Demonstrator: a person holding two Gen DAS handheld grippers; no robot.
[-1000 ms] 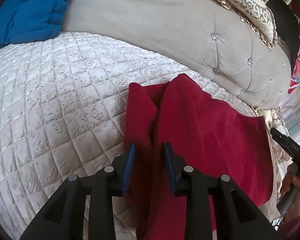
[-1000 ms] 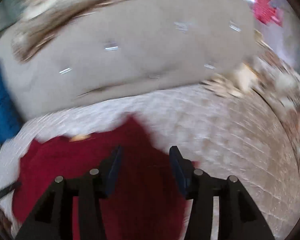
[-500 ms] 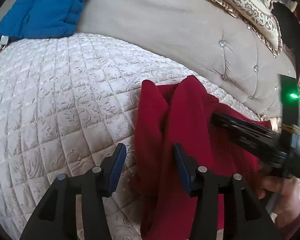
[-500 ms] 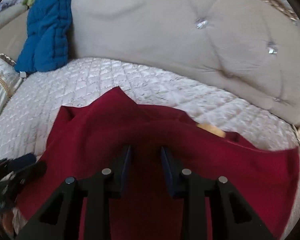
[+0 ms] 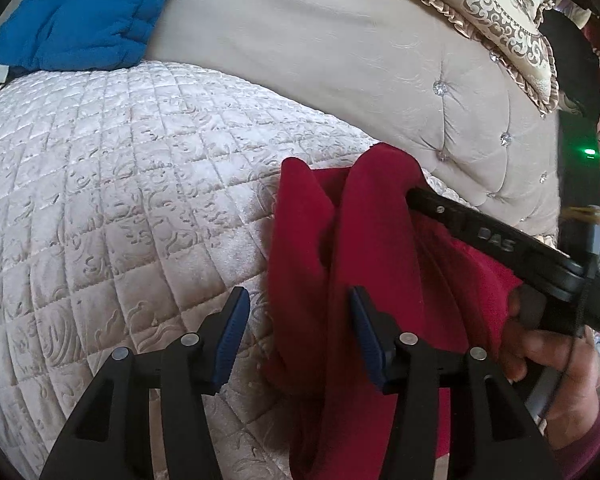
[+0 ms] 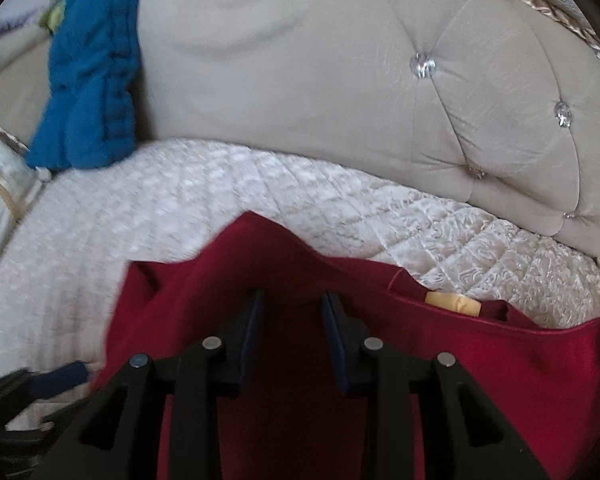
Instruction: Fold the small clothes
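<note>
A dark red garment (image 5: 364,264) lies on the quilted cream sofa seat (image 5: 120,184). In the left wrist view my left gripper (image 5: 296,328) is open, its blue-padded fingers apart over the garment's left edge and holding nothing. The right gripper's black body (image 5: 500,244) reaches in from the right, its tip buried under a raised fold of red cloth. In the right wrist view the right gripper (image 6: 292,328) has its jaws narrowly apart with red garment (image 6: 500,352) between and around them. A tan label (image 6: 452,303) shows at the neckline.
A blue padded jacket (image 5: 84,20) lies at the seat's back left, also in the right wrist view (image 6: 92,92). The tufted beige backrest (image 5: 340,64) rises behind the seat. A patterned cushion (image 5: 492,12) sits on top of it. My hand (image 5: 556,376) holds the right gripper.
The right gripper swung over the garment, narrowed its jaws and pushed into the raised red fold. My left gripper opened wider and shifted left off the cloth's centre.
</note>
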